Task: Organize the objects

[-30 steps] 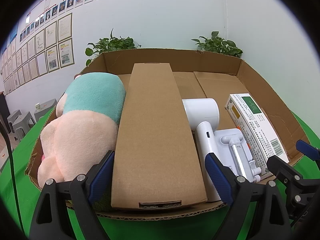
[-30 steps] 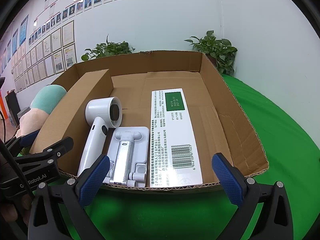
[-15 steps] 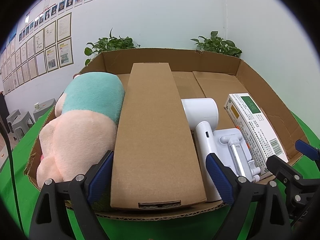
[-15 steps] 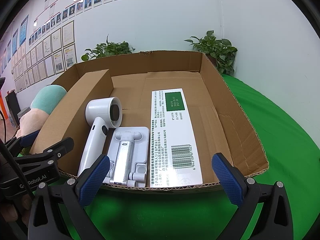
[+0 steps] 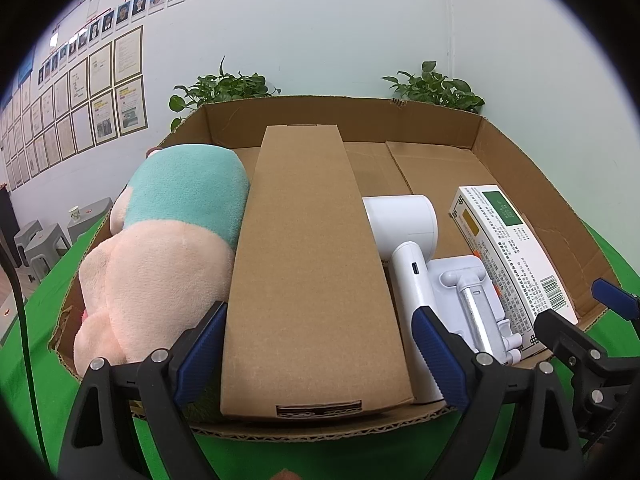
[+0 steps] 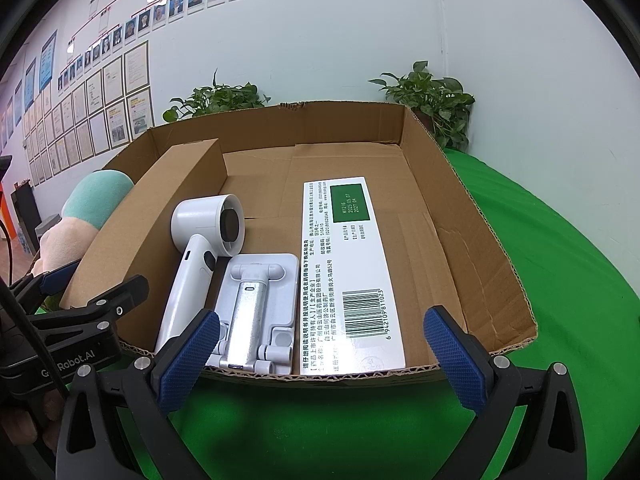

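Both empty, wide open: left gripper (image 5: pixel 320 354) astride long brown cardboard box (image 5: pixel 312 272) inside shallow corrugated tray (image 6: pixel 476 216); right gripper (image 6: pixel 320 354) before it. Closing crookedly risks snagging pink-and-teal plush toy (image 5: pixel 160 248) alongside.

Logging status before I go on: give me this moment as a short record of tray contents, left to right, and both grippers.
container: open cardboard tray on green cloth
far left: plush toy
next: long brown box
middle: white hair dryer, then phone stand, lying flat
right: white medicine box, barcode up
far right of tray: bare floor
left gripper: open, holds nothing, at the tray's near edge
right gripper: open, holds nothing, at the tray's near edge
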`<state>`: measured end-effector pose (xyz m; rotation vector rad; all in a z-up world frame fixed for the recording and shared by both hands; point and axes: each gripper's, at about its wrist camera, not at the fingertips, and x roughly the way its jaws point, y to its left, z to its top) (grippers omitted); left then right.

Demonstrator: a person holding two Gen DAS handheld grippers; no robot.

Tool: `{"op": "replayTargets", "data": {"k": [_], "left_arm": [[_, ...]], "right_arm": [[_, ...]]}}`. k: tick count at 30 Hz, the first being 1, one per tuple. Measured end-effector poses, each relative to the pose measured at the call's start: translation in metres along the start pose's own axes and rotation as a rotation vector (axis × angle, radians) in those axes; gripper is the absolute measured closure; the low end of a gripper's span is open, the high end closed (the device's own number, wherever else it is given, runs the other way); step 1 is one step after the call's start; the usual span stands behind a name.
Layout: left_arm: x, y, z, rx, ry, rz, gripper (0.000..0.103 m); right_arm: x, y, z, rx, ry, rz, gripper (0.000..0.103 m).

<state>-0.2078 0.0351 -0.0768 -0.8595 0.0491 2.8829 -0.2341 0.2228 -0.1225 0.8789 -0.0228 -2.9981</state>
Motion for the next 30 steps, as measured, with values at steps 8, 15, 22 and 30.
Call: {"op": "replayTargets", "data": {"k": [8, 15, 22, 30], "left_arm": [[0.0000, 0.0001, 0.0001, 0.001, 0.000, 0.000, 0.012], [0.0002, 0.0002, 0.0001, 0.000, 0.000, 0.000, 0.012], [0.0002, 0.0005, 0.0002, 0.000, 0.000, -0.001, 0.012], [0.0011, -0.0002, -0.0006, 0.001, 0.005, 0.003, 0.012]], "right_arm": [[-0.0001, 0.0002, -0.0001, 0.001, 0.000, 0.000, 0.000], [0.0001, 0.0004, -0.0002, 0.001, 0.000, -0.001, 0.000], [0.0000, 0.0005, -0.0002, 0.001, 0.000, -0.001, 0.000], [0.0000, 0.0007, -0.0002, 0.001, -0.001, 0.000, 0.000]]}}
